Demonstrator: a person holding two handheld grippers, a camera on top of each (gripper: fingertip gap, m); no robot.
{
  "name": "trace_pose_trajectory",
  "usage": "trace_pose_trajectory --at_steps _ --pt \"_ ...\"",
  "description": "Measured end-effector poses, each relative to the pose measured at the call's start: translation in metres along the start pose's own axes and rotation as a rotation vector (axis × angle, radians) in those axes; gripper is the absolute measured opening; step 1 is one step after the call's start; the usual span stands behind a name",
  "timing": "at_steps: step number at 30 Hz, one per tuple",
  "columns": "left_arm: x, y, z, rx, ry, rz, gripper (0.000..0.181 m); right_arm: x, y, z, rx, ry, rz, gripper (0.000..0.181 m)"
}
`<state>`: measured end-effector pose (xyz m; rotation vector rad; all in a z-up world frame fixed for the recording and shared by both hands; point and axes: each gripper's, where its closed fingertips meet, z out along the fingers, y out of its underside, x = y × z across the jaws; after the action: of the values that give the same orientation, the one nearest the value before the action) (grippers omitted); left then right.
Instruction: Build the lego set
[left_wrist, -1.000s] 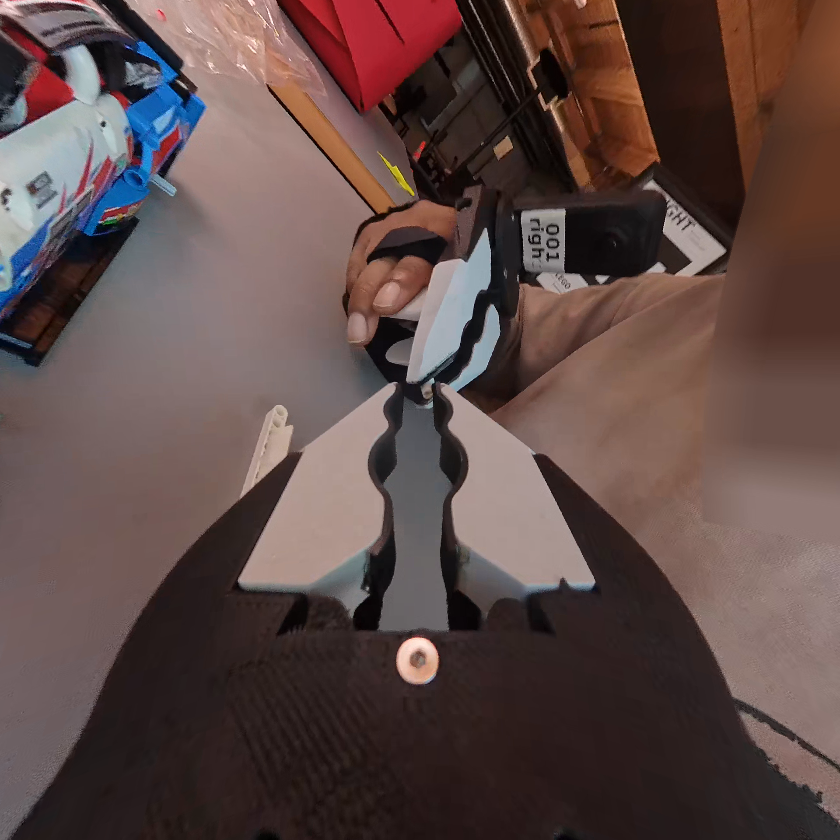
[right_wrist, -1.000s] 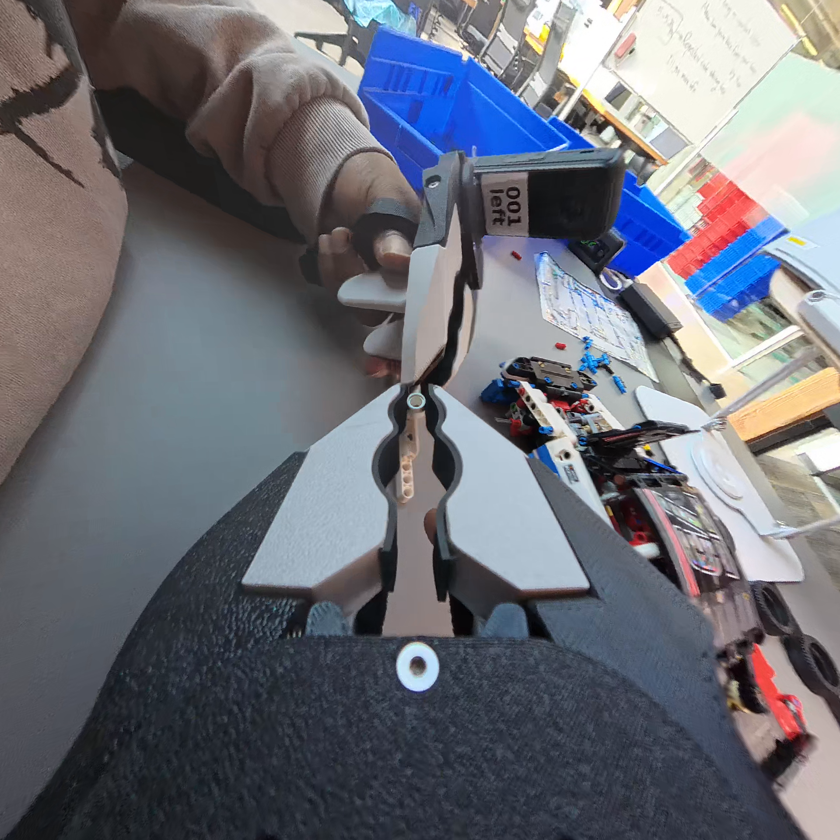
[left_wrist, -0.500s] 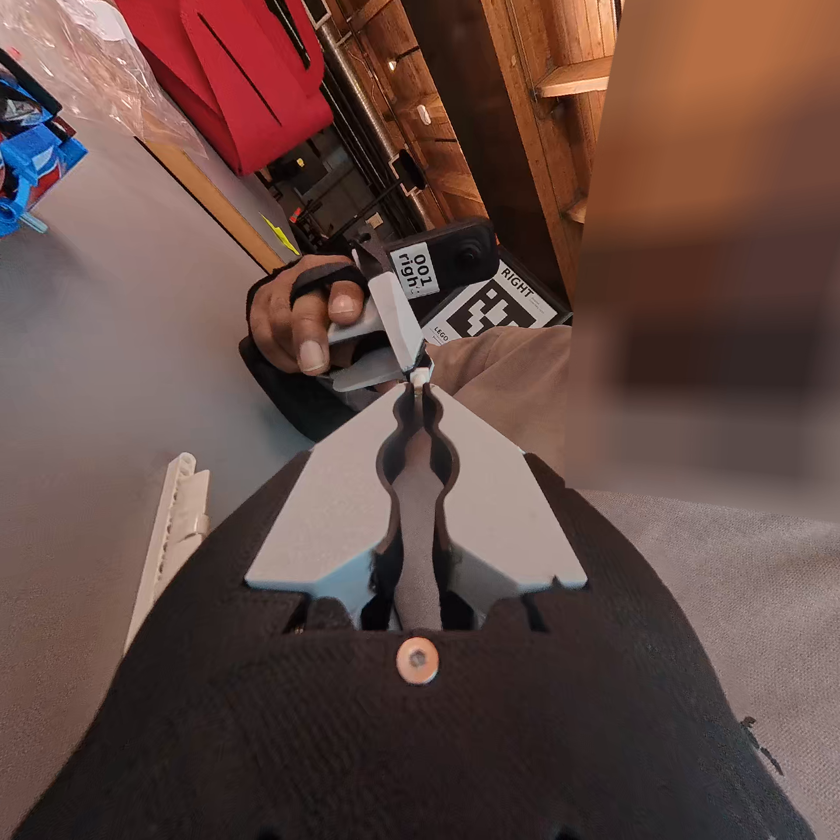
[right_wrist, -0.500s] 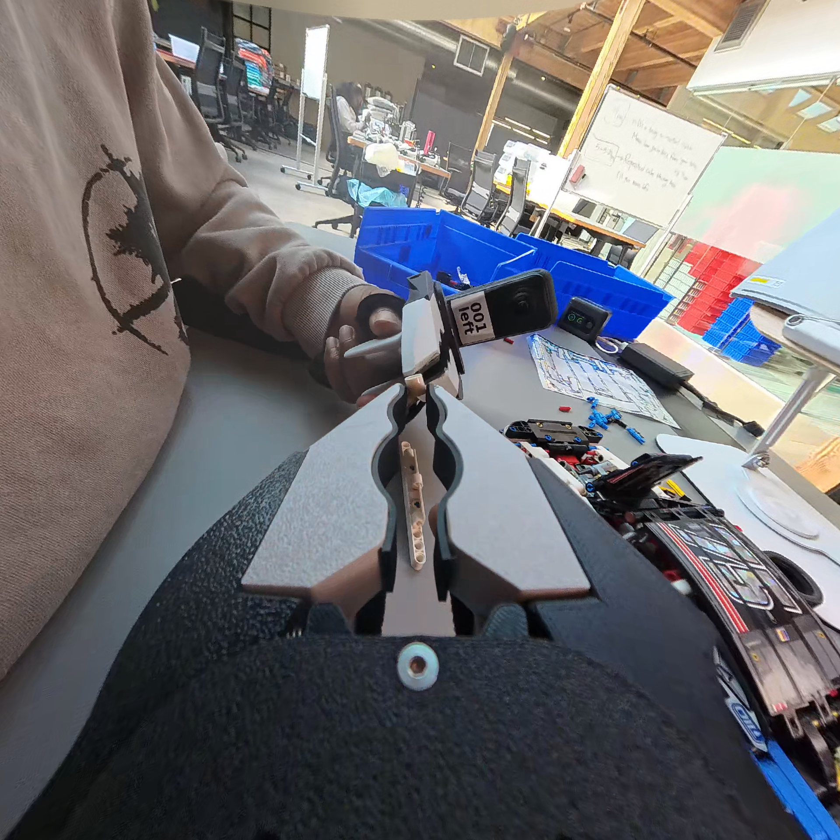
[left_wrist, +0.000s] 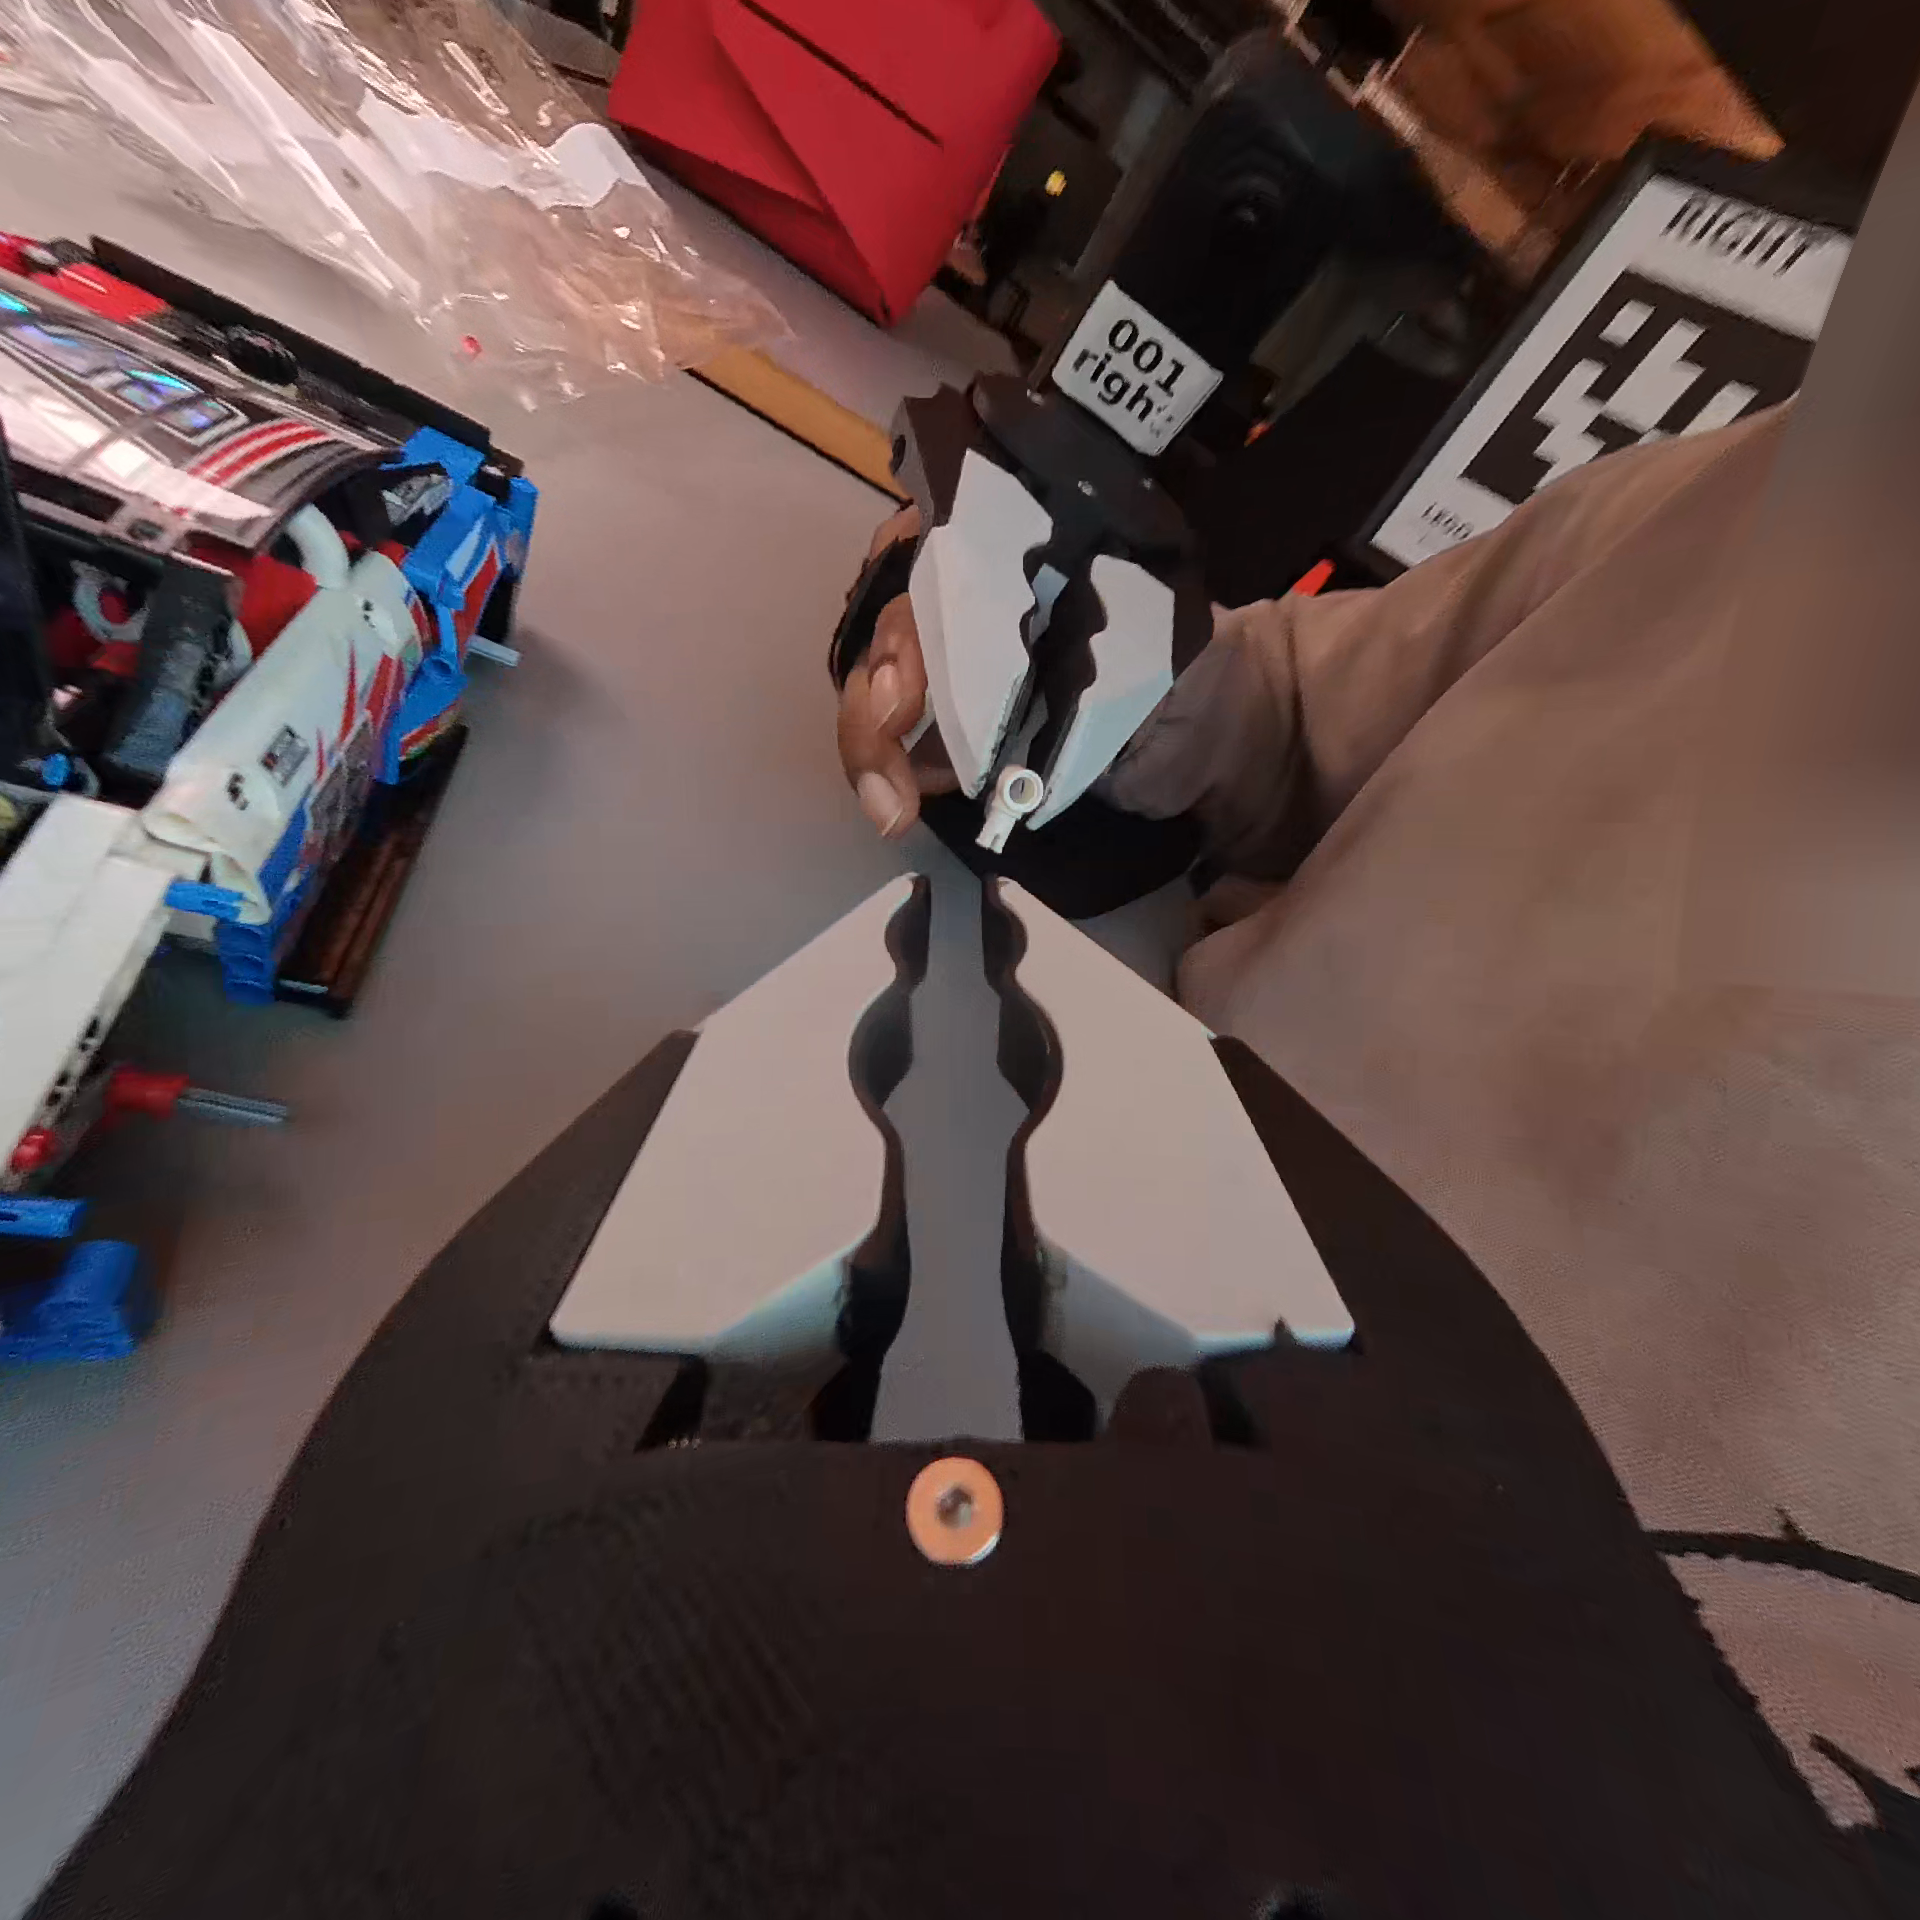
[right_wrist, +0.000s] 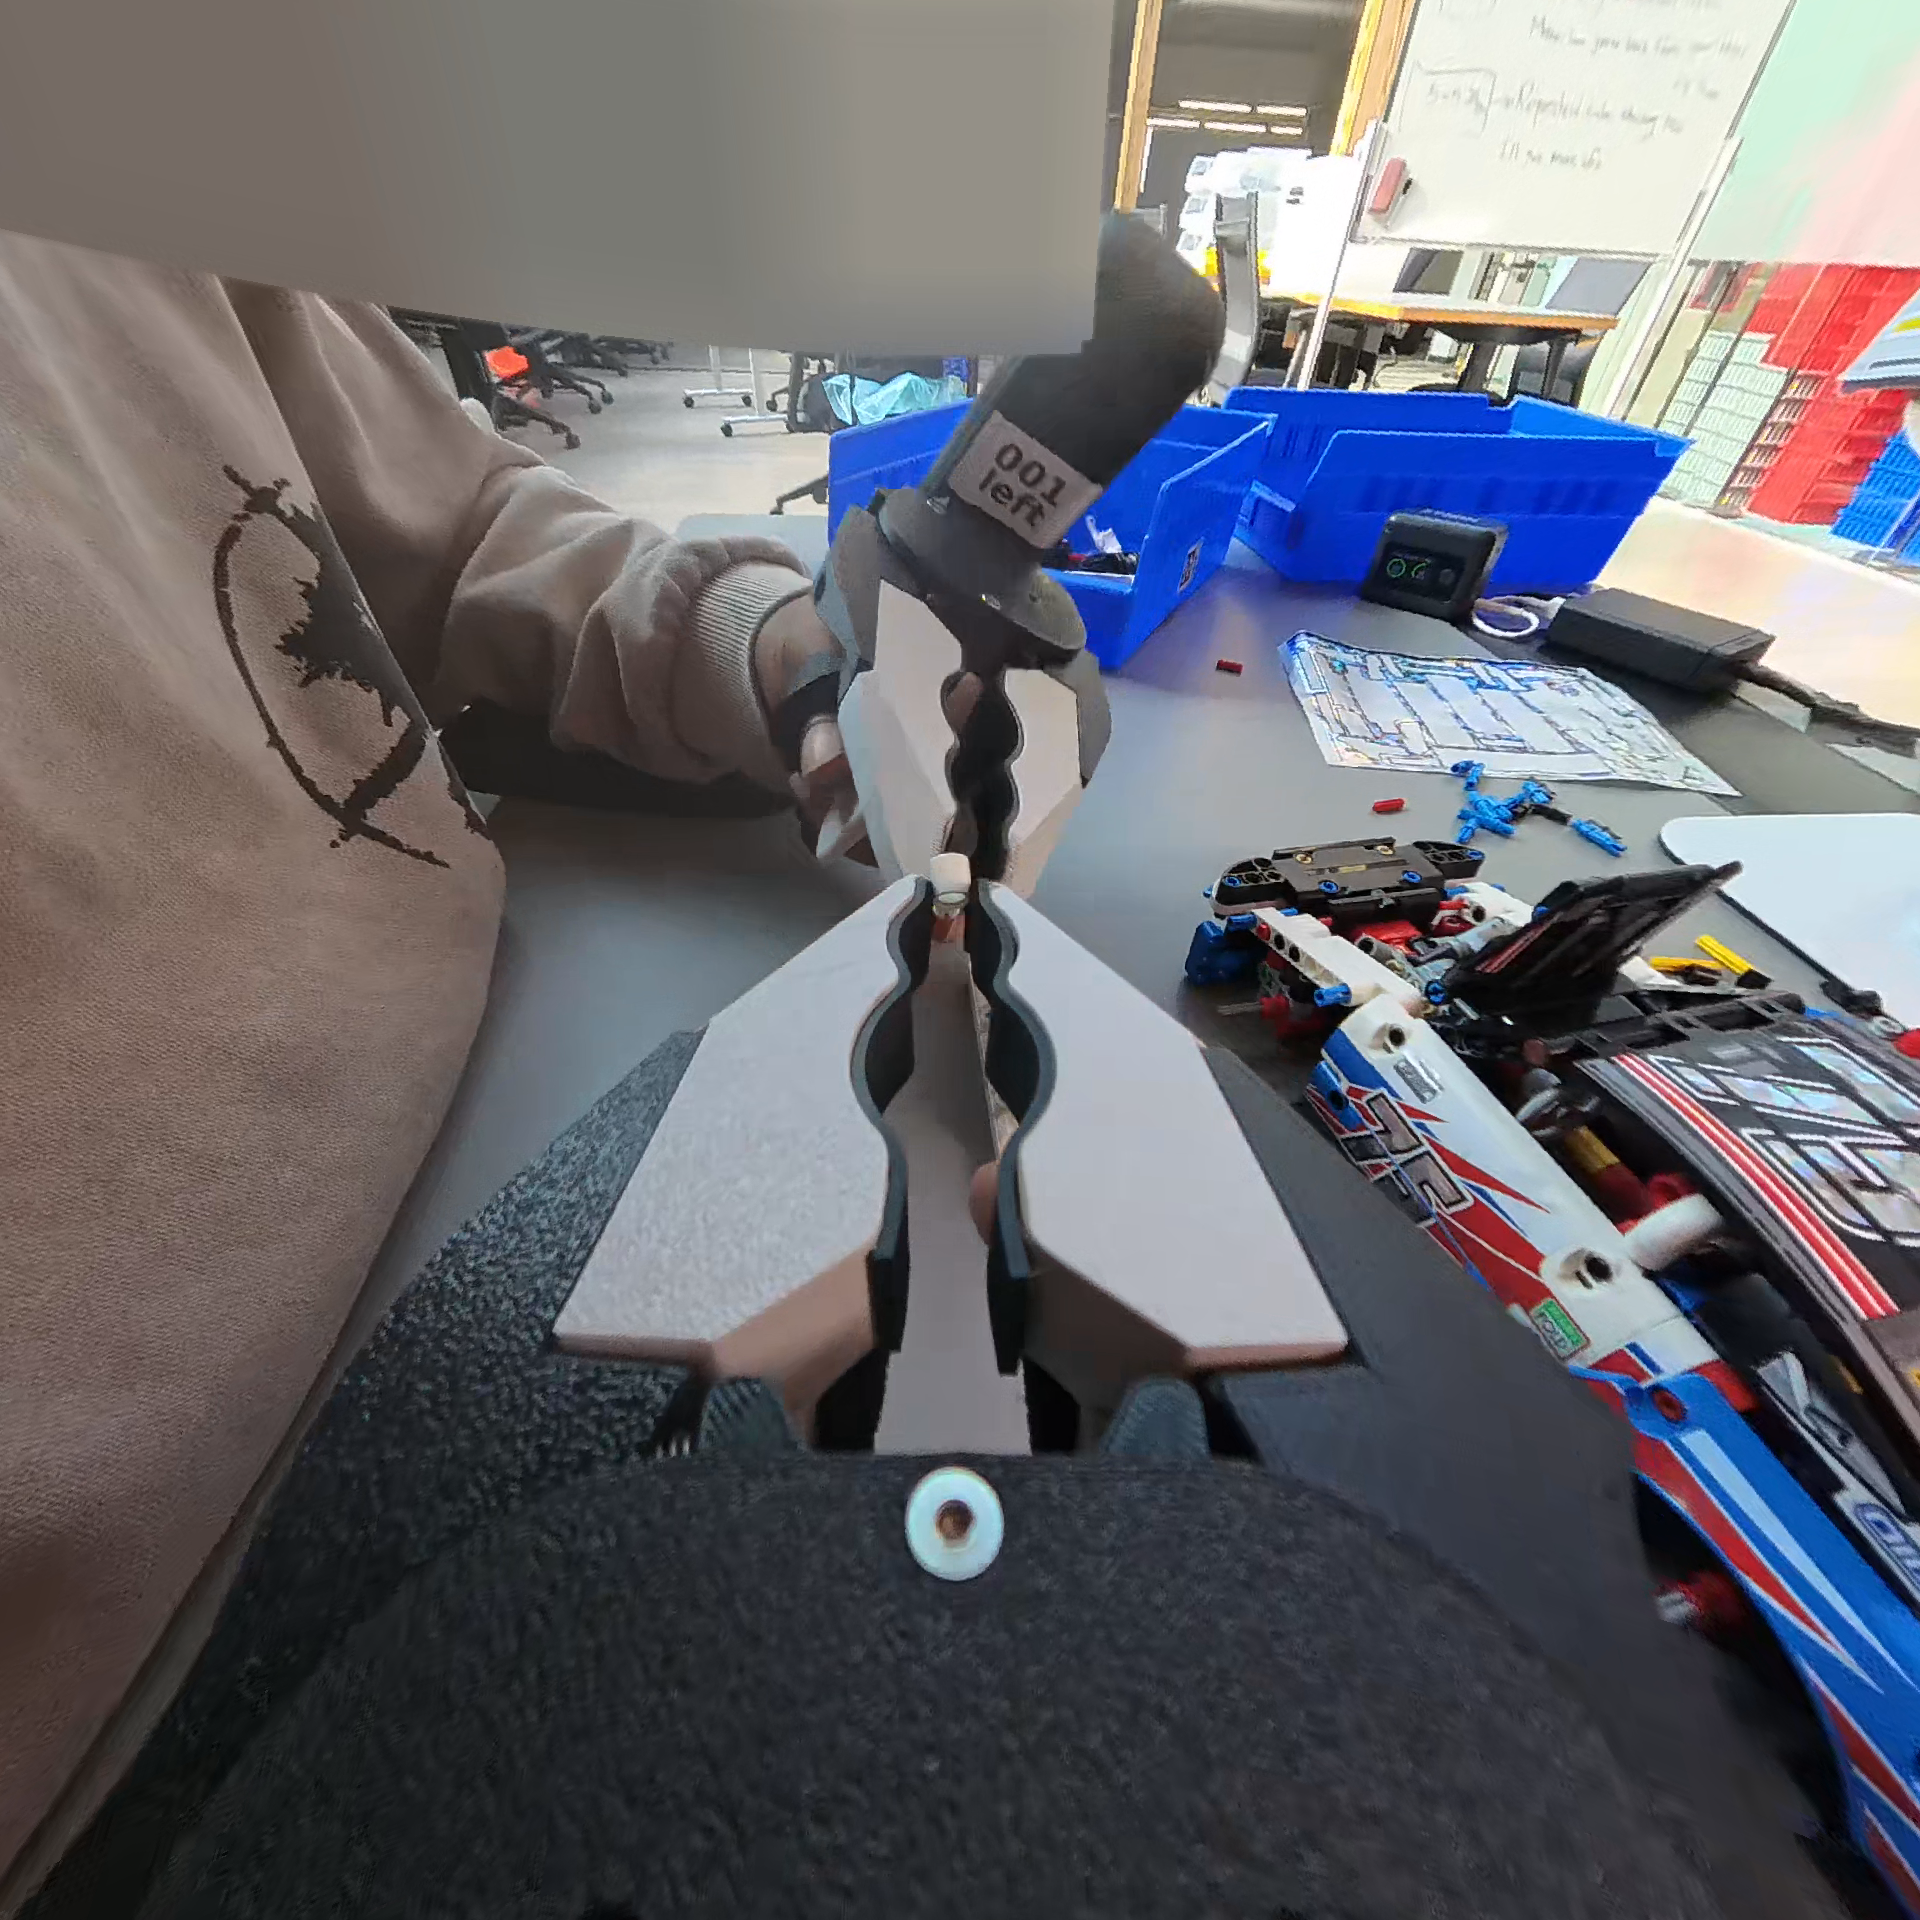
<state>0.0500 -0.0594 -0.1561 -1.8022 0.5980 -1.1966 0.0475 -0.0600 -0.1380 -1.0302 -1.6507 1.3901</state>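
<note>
Car mostly built; a small piece is held mid-air, not yet fitted.

Nearest, the right tool (right_wrist: 951, 914) pinches a small white pin-like Lego connector (left_wrist: 1006, 803) at its tips; facing it, the left tool (left_wrist: 954, 883) is slightly spread and empty. Beyond, on the grey worktop (right_wrist: 1195, 748), sits the white, blue and red Lego race car (right_wrist: 1538, 1174), bodywork largely on, with loose blue pins (right_wrist: 1496, 810) and a printed instruction sheet (right_wrist: 1475, 717) farther off.

The left tool (left_wrist: 954, 883) hovers over the grey counter (left_wrist: 644, 644), tips slightly parted and empty. Just beyond, the right tool (left_wrist: 1013, 805) pinches a small white pin (left_wrist: 1006, 808) (held at its tips); a partly built car (left_wrist: 239, 675) sits far left.
</note>
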Motion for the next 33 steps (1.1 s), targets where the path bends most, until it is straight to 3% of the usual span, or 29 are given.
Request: trace_pose_trajectory --at_steps 4,12,29,33 --pt "0.000 0.003 0.004 -0.061 -0.107 0.170 0.006 -0.001 0.009 0.005 -0.053 -0.007 -0.002 0.006" --pt "0.001 0.012 0.007 -0.146 -0.174 0.350 0.003 -0.005 0.015 0.007 -0.084 -0.038 0.016 0.005" --pt "-0.009 0.036 0.010 -0.286 -0.188 0.337 0.002 -0.010 0.039 0.015 -0.255 -0.070 -0.011 0.005" --pt "-0.019 0.019 -0.004 -0.267 -0.279 0.390 0.013 0.009 0.052 0.005 -0.358 -0.043 -0.041 0.005"
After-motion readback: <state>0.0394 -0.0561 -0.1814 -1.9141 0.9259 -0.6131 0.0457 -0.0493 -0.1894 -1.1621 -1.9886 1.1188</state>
